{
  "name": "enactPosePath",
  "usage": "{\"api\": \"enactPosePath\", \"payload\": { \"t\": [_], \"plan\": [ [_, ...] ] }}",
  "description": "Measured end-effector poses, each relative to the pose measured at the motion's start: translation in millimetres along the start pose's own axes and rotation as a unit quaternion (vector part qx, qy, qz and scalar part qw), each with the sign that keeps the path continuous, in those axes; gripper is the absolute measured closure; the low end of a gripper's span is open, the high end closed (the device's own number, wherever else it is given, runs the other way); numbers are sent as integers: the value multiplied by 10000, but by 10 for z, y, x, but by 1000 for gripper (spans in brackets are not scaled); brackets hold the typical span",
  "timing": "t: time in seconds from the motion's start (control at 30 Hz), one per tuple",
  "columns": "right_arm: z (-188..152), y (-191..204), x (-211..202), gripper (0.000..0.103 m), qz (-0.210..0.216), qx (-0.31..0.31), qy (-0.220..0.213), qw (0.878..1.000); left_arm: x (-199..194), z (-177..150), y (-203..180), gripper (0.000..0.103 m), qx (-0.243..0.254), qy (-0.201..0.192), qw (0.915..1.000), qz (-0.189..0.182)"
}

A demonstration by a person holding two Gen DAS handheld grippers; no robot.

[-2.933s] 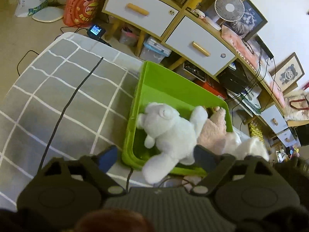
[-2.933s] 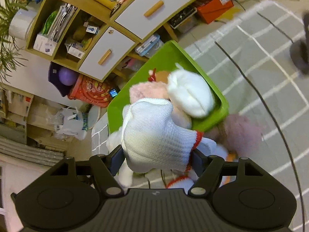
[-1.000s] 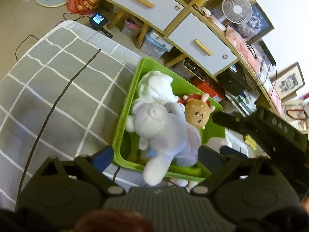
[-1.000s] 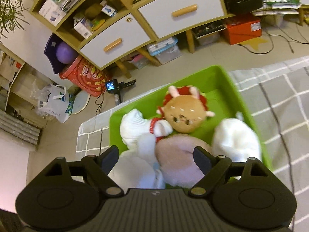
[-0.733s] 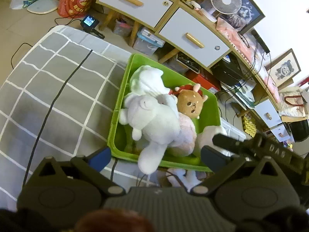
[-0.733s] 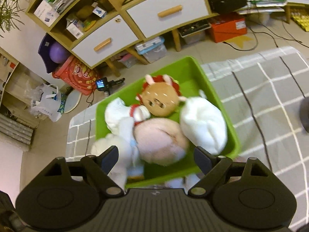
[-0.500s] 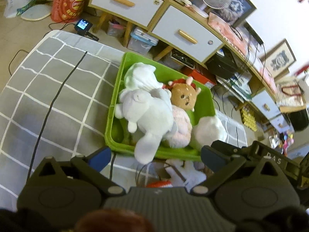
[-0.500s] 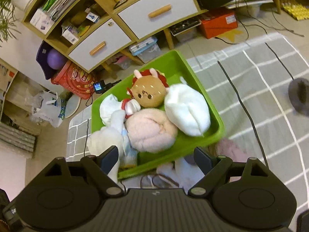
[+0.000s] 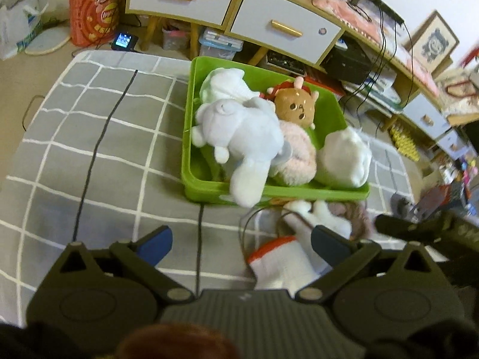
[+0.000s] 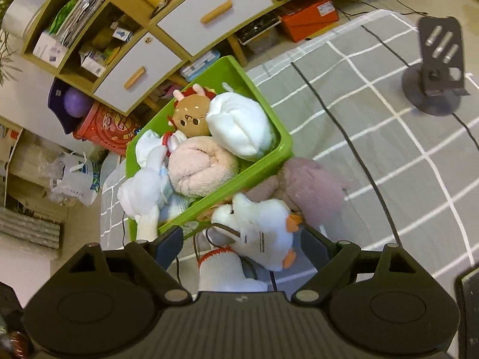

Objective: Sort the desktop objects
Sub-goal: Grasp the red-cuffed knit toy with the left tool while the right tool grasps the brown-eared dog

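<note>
A green bin [image 9: 278,192] [image 10: 263,95] on the grey checked cloth holds a white bear [image 9: 242,137], a brown-faced doll [image 9: 295,109] [image 10: 190,115], a pink plush [image 10: 200,169] and a white bundle [image 10: 239,125]. In front of the bin lie a white duck plush [image 10: 260,233], a mauve plush [image 10: 311,191] and a white sock with a red cuff [image 9: 281,264] [image 10: 221,272]. My left gripper [image 9: 239,243] is open and empty above the sock. My right gripper [image 10: 242,242] is open and empty over the duck and sock.
Black cables [image 9: 98,140] run across the cloth. A black phone stand [image 10: 434,74] stands at the right. Behind the bin are a wooden cabinet with grey drawers [image 9: 281,27], a red snack tub [image 9: 92,9] and floor clutter. The right gripper's body shows at the left view's right edge [image 9: 434,233].
Both grippers have pulled back and up from the bin. The white bundle my right gripper held now lies in the bin. The plush toys in front of the bin have come into view.
</note>
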State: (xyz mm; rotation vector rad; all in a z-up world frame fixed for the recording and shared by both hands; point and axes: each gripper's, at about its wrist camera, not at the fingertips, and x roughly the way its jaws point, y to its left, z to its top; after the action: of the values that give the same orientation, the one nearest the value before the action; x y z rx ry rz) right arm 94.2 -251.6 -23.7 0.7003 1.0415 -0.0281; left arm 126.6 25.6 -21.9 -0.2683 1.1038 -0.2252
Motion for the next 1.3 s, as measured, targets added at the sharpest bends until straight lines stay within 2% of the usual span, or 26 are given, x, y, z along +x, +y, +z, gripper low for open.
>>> {"api": "enactPosePath", "payload": {
  "t": [0.13, 0.27, 0.33, 0.43, 0.53, 0.67, 0.77, 0.93, 1.13, 1.3],
  "plan": [
    [-65, -8, -164, 12, -43, -143, -53, 9999, 2, -37, -37, 1, 133, 2, 9999, 100],
    [-168, -74, -202, 10, -132, -233, -144, 9995, 26, -94, -80, 1, 118, 127, 9998, -75],
    [-208, -92, -141, 10, -312, -150, 68, 9994, 41, -129, -115, 1, 137, 200, 9996, -175],
    [-250, -51, -133, 10, -189, -273, 186, 9993, 63, -177, -175, 1, 168, 295, 9991, -257],
    [-299, -36, -158, 9, -144, -380, 197, 9990, 90, -215, -228, 1, 234, 327, 9990, -195],
    [-331, -136, -138, 9, -228, -219, 296, 9991, 135, -267, -240, 1, 283, 389, 9988, -65],
    [-361, -218, -83, 9, -203, -104, 473, 9986, 184, -293, -209, 1, 261, 472, 9985, -3],
    [-543, -285, 111, 9, -191, -236, 1092, 9936, 280, -331, -128, 1, 114, 651, 9978, -5],
    [-772, -264, 246, 9, -561, -799, 1422, 9850, 371, -361, -133, 1, -68, 783, 9969, -65],
    [-867, -261, 314, 9, -507, -921, 1586, 9817, 440, -402, -254, 1, -40, 844, 9963, -152]
  ]
}}
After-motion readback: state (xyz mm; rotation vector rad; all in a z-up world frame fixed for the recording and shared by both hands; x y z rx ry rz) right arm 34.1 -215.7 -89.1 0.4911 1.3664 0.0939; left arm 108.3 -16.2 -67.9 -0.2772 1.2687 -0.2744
